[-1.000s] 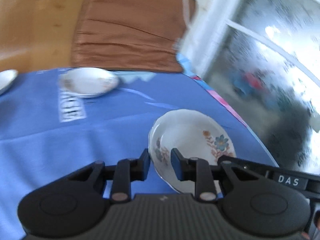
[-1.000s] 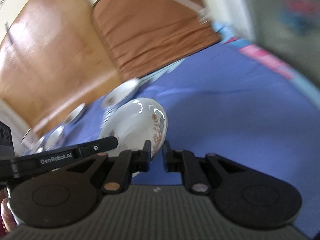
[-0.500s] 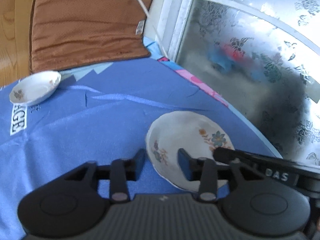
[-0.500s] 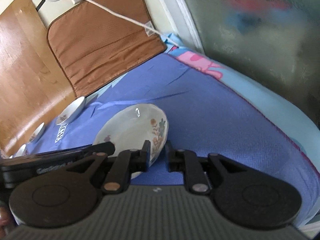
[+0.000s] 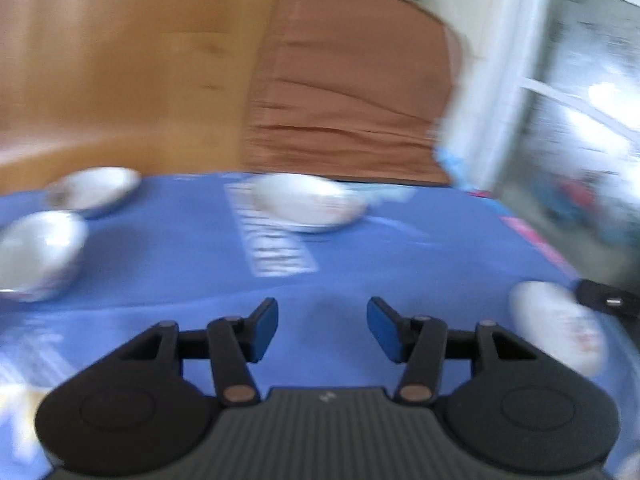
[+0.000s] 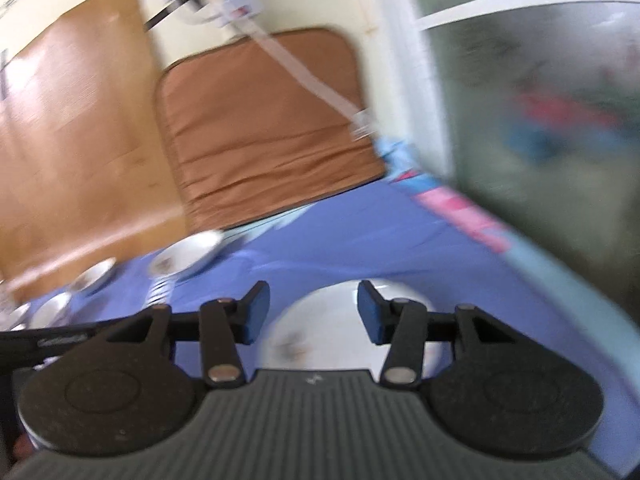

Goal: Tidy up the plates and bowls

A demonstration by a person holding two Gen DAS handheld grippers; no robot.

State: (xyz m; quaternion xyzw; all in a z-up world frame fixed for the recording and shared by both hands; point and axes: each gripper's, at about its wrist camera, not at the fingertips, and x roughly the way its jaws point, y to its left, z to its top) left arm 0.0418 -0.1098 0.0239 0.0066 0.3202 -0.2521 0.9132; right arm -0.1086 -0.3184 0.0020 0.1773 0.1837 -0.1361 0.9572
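The white floral-patterned porcelain plate (image 6: 344, 332) is lying on the blue cloth-covered table (image 6: 360, 232), low in the centre of the right wrist view. In the left wrist view we are seeing it at the right edge (image 5: 556, 332).

We are opening the jaws of the right gripper (image 6: 312, 312). The plate is showing between and below them, and the pads are not pressing on it. We are also opening the jaws of the left gripper (image 5: 322, 328), with only blue cloth between them.

Three more white dishes (image 5: 308, 204) are sitting at the far left and centre. Both views are blurring heavily.

We are judging these risks:
- A finger clipping the plate rim and skidding it toward the nearby table edge.
- The two grippers colliding, since they are working close together.
- The cloth bunching under a dragged dish.
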